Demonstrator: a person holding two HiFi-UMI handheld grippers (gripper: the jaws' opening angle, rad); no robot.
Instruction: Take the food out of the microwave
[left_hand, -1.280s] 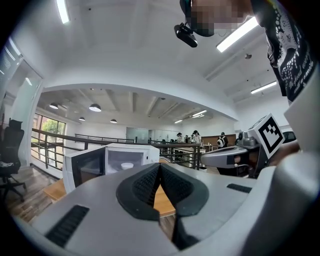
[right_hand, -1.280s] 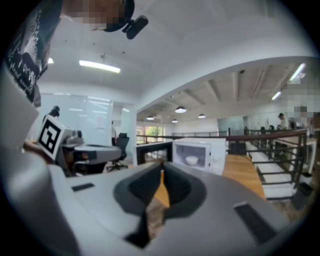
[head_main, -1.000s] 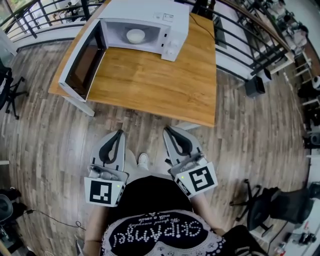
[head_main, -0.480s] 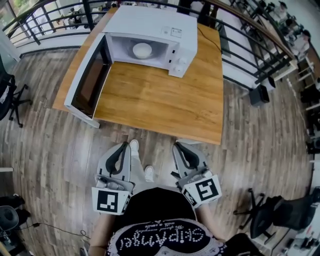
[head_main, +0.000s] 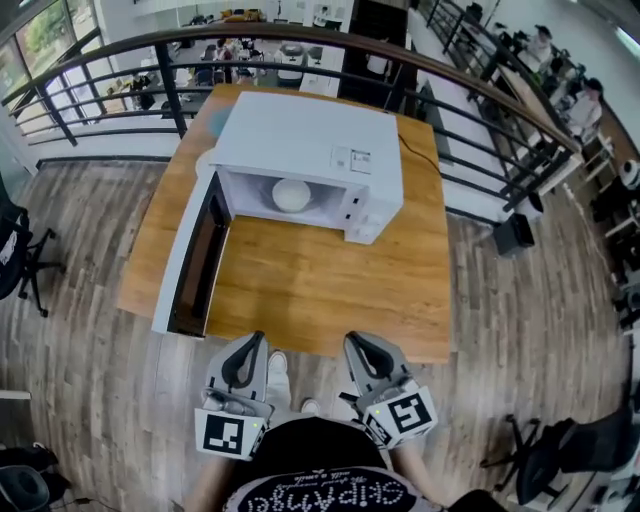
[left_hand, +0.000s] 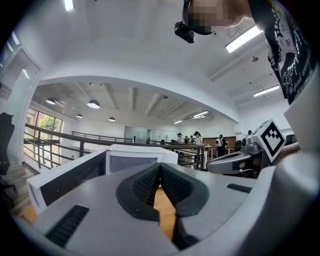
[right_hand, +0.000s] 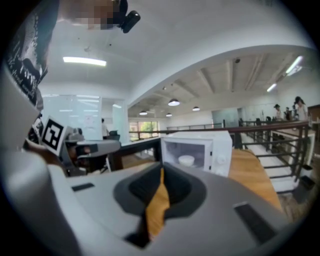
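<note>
Both grippers have come up to the table since a second ago. Then bare wood flooring lay between their tips and the table; now the left gripper (head_main: 254, 340) and right gripper (head_main: 352, 341) sit right at the near edge of the table (head_main: 330, 300), in front of the microwave (head_main: 310, 150). Each has its jaws pressed together with nothing between them, and both point toward the microwave. The microwave lies with its long side across the table and its mouth facing the person. Its door (head_main: 192, 262) is swung wide open on the left (reaching out toward the person). Inside, near the middle of the chamber, stands a white bowl (head_main: 291, 194), upright with its rim up. Being round it has no long axis, and what it holds cannot be made out. Behind the microwave runs a dark railing (head_main: 300, 38).
</note>
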